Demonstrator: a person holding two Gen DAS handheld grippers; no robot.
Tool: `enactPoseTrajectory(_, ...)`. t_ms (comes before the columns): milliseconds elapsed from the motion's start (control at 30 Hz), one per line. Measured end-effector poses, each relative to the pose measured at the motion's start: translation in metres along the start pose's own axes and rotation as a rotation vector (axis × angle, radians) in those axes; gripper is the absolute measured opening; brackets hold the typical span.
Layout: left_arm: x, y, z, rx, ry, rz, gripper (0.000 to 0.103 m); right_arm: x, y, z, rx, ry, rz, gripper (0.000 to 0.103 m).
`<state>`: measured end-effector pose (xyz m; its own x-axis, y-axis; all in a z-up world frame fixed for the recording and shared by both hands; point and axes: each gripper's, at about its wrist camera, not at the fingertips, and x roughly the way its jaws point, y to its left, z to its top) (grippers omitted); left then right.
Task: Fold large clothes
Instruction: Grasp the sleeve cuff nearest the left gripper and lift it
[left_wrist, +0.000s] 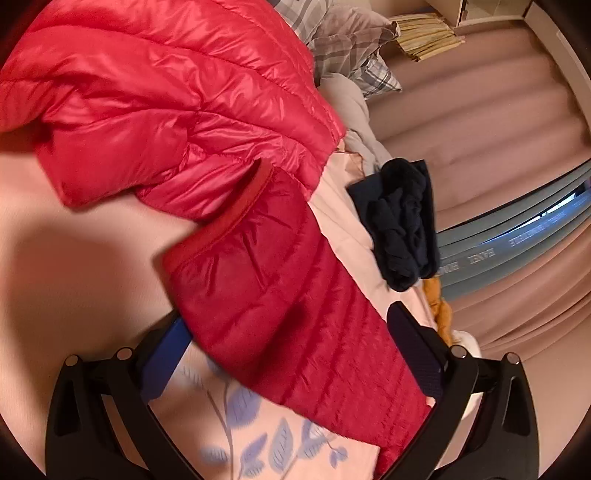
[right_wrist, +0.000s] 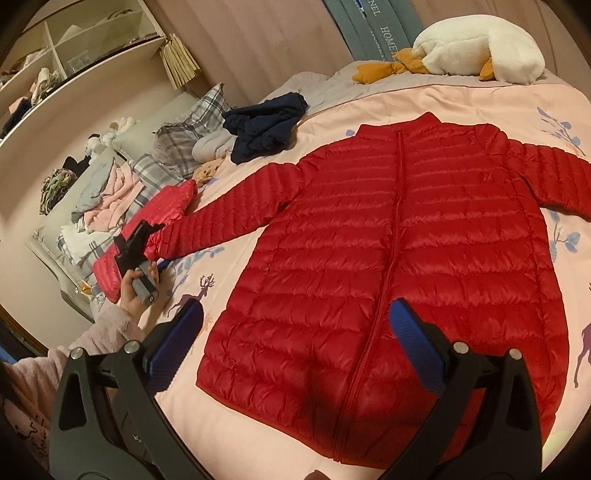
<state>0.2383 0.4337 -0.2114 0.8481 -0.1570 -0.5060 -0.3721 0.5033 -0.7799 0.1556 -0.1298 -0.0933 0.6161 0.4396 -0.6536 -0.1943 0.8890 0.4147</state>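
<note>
Left gripper (left_wrist: 291, 325) fingers spread, straddling sleeve cuff (left_wrist: 236, 266), not clamped. Red jacket (right_wrist: 399, 266) lay flat on bed (right_wrist: 258, 435), zipper up; sleeve long axis ran from cuff toward body. Right gripper (right_wrist: 295, 332) apart above hem.

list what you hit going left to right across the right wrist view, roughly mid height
pile of pink and grey clothes → left gripper at the sleeve cuff → navy garment → red puffer jacket → deer print on the bedspread
</note>
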Motion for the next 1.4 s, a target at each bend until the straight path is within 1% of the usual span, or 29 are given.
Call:
enactPoseTrajectory(67, 0.007, -0.004, 0.003, 0.013, -0.009, 0.036, 0.099, 0.003, 0.004, 0.000, -0.013, 0.004, -0.005, 0.101)
enactPoseTrajectory(100, 0.009, -0.006, 0.003, 0.023, -0.010, 0.056, 0.093, 0.004, 0.005, 0.000, -0.022, 0.006, -0.009, 0.101)
enactPoseTrajectory(133, 0.012, -0.007, 0.003, 0.032, -0.005, 0.076, 0.079, 0.005, 0.006, -0.001, -0.030, 0.006, -0.011, 0.101)
enactPoseTrajectory(167, 0.014, -0.006, 0.004, 0.036, 0.005, 0.096, 0.072, 0.006, 0.007, -0.001, -0.035, 0.008, -0.012, 0.101)
enactPoseTrajectory(200, 0.016, -0.004, 0.005, 0.038, 0.013, 0.116, 0.058, 0.007, 0.008, -0.001, -0.038, 0.010, -0.013, 0.101)
enactPoseTrajectory(233, 0.017, -0.003, 0.005, 0.040, 0.018, 0.137, 0.047, 0.007, 0.007, -0.001, -0.038, 0.010, -0.012, 0.101)
enactPoseTrajectory(267, 0.018, -0.001, 0.006, 0.040, 0.021, 0.151, 0.043, 0.007, 0.008, -0.001, -0.036, 0.008, -0.013, 0.101)
enactPoseTrajectory(300, 0.017, 0.002, 0.005, 0.036, 0.022, 0.155, 0.034, 0.007, 0.008, -0.001, -0.035, 0.008, -0.015, 0.101)
enactPoseTrajectory(333, 0.016, 0.004, 0.006, 0.028, 0.027, 0.156, 0.022, 0.007, 0.008, -0.001, -0.031, 0.007, -0.018, 0.101)
enactPoseTrajectory(400, 0.015, 0.006, 0.006, 0.019, 0.039, 0.146, 0.012, 0.007, 0.005, -0.002, -0.019, 0.006, -0.026, 0.101)
enactPoseTrajectory(433, 0.013, 0.004, 0.005, 0.028, 0.036, 0.148, 0.008, 0.007, 0.003, -0.003, -0.012, 0.005, -0.027, 0.101)
enactPoseTrajectory(500, 0.007, -0.008, 0.004, 0.060, 0.026, 0.146, 0.007, 0.004, 0.001, -0.003, 0.001, -0.005, -0.025, 0.101)
enactPoseTrajectory(600, -0.011, -0.038, 0.002, 0.121, 0.004, 0.101, 0.007, 0.002, -0.007, -0.003, 0.018, -0.013, -0.037, 0.101)
enactPoseTrajectory(733, -0.038, -0.100, -0.003, 0.259, -0.027, 0.033, 0.007, -0.002, -0.021, -0.005, 0.072, -0.013, -0.041, 0.101)
enactPoseTrajectory(767, -0.047, -0.123, -0.007, 0.308, -0.034, 0.004, 0.007, -0.003, -0.026, -0.007, 0.092, -0.012, -0.035, 0.101)
enactPoseTrajectory(900, -0.066, -0.200, -0.034, 0.475, -0.031, -0.064, 0.007, -0.012, -0.037, -0.011, 0.127, -0.023, -0.033, 0.101)
enactPoseTrajectory(967, -0.071, -0.240, -0.058, 0.565, -0.009, -0.106, 0.007, -0.019, -0.041, -0.013, 0.130, -0.038, -0.035, 0.101)
enactPoseTrajectory(1067, -0.074, -0.283, -0.097, 0.668, 0.036, -0.159, 0.007, -0.031, -0.050, -0.017, 0.142, -0.057, -0.039, 0.101)
enactPoseTrajectory(1100, -0.071, -0.302, -0.120, 0.719, 0.071, -0.184, 0.007, -0.033, -0.053, -0.018, 0.146, -0.061, -0.039, 0.101)
enactPoseTrajectory(1167, -0.065, -0.321, -0.151, 0.778, 0.118, -0.206, 0.007, -0.039, -0.058, -0.020, 0.158, -0.070, -0.045, 0.101)
enactPoseTrajectory(1200, -0.058, -0.335, -0.177, 0.834, 0.148, -0.212, 0.007, -0.043, -0.062, -0.022, 0.164, -0.074, -0.050, 0.101)
enactPoseTrajectory(1233, -0.053, -0.343, -0.192, 0.862, 0.166, -0.212, 0.007, -0.047, -0.066, -0.024, 0.171, -0.078, -0.054, 0.101)
enactPoseTrajectory(1267, -0.043, -0.351, -0.215, 0.900, 0.203, -0.213, 0.007, -0.050, -0.070, -0.026, 0.179, -0.081, -0.057, 0.101)
enactPoseTrajectory(1333, -0.028, -0.355, -0.247, 0.929, 0.266, -0.212, 0.007, -0.054, -0.077, -0.028, 0.192, -0.084, -0.066, 0.101)
enactPoseTrajectory(1367, -0.017, -0.357, -0.268, 0.952, 0.299, -0.201, 0.007, -0.057, -0.080, -0.030, 0.199, -0.086, -0.071, 0.101)
enactPoseTrajectory(1400, -0.009, -0.358, -0.280, 0.965, 0.319, -0.190, 0.007, -0.058, -0.083, -0.032, 0.205, -0.086, -0.075, 0.101)
